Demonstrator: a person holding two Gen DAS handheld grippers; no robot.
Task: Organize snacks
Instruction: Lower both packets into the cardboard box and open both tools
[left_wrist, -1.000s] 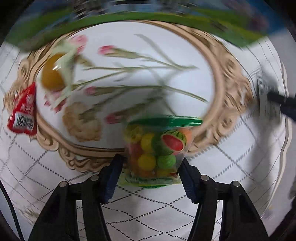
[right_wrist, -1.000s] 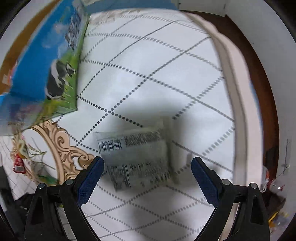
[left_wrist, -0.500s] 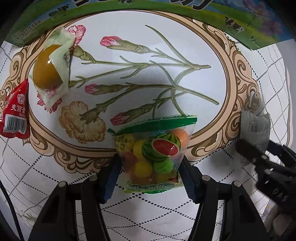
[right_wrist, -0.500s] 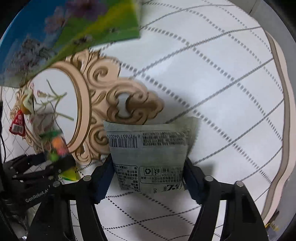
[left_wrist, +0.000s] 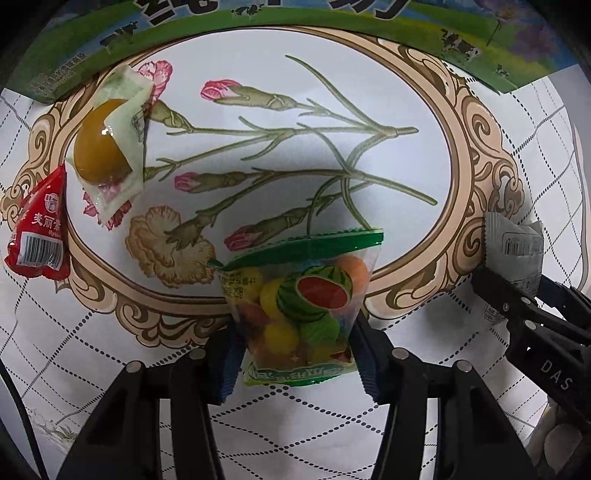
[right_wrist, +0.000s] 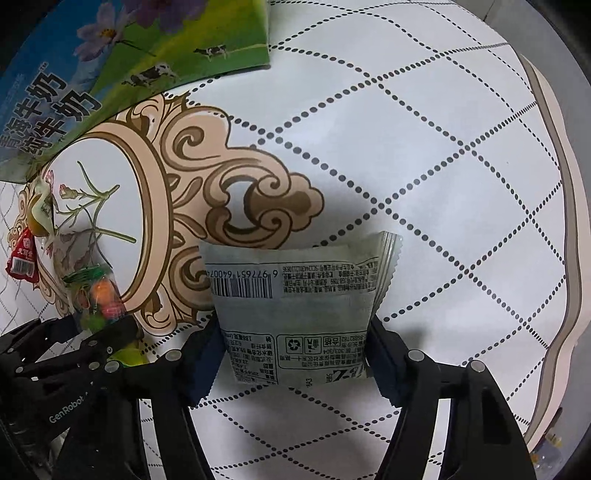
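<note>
My left gripper (left_wrist: 295, 354) is shut on a clear bag of fruit-shaped candies (left_wrist: 303, 306) with a green top, held at the near edge of the flower oval on the tablecloth. My right gripper (right_wrist: 295, 350) is shut on a grey snack packet (right_wrist: 295, 295) with a barcode, just right of the oval's scroll border. That packet also shows at the right of the left wrist view (left_wrist: 513, 251), and the candy bag shows at the left of the right wrist view (right_wrist: 96, 295).
A packet with a yellow-brown round sweet (left_wrist: 110, 147) and a red triangular packet (left_wrist: 38, 236) lie at the oval's left side. A blue and green milk carton box (left_wrist: 295, 14) lies along the far side. The table's edge (right_wrist: 565, 221) runs at the right.
My right gripper has closed on the grey packet, which lay loose between open fingers a second ago. Both grippers have steadied, and the left one still holds the candy bag.
</note>
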